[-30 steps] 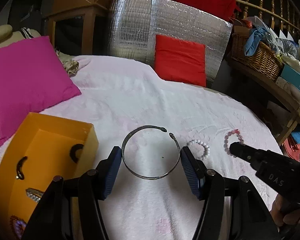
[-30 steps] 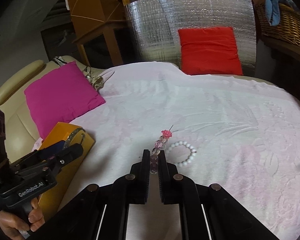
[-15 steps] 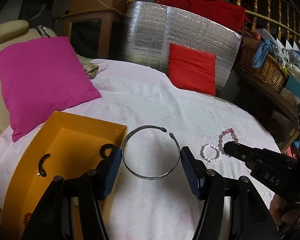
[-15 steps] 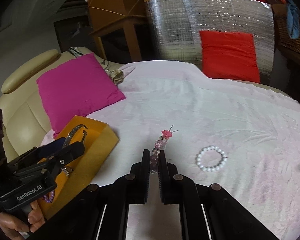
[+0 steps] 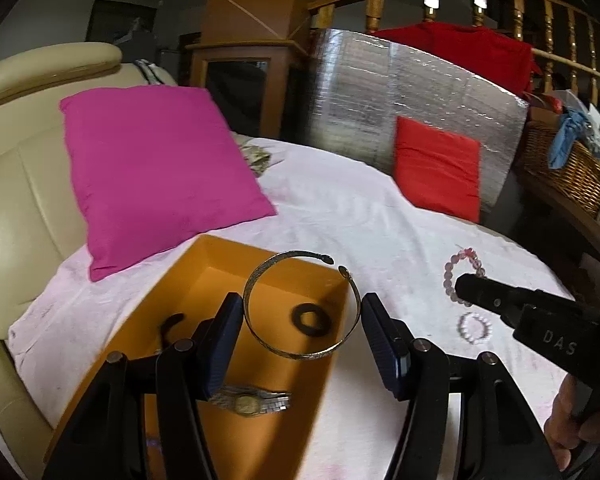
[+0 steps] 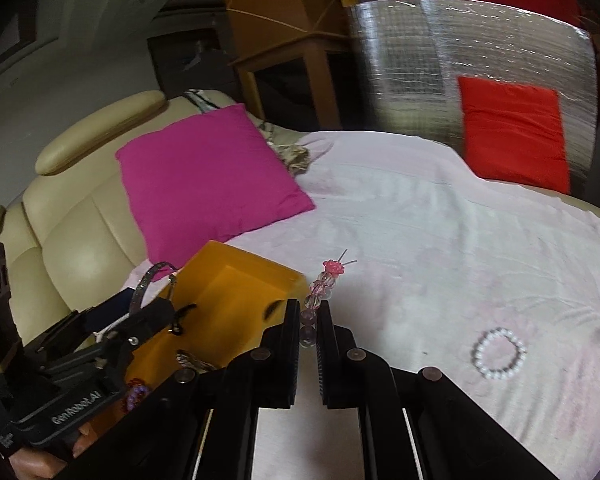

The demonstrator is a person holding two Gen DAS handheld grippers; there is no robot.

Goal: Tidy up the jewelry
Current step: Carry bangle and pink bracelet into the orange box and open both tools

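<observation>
We saw a pink pillow [image 5: 156, 168] at upper left, a red cushion [image 5: 438, 168] against a foil panel [image 5: 400, 100] at upper right, and a wicker basket [image 5: 560, 168] at the right edge. Low in the left view, the left gripper [image 5: 302, 332] itself hid part of the orange box [image 5: 204, 280], covering one end of the watch [image 5: 256, 400] inside.

A second before, the box sat at lower left; now it lay centre-bottom, under the bangle [image 5: 300, 308], and the pearl bracelet [image 6: 499, 354] had slid toward lower right.

The left fingers stood half spread, pressing the thin open metal bangle on both sides above the box. The right gripper [image 6: 309, 328] was pinched tight on the pink bead bracelet [image 6: 320, 292], clear faceted beads with a rose on top, just right of the box rim. The round pearl bracelet lay on the soft white blanket [image 6: 440, 232]. A black ring [image 5: 311, 319] lay in the box.
</observation>
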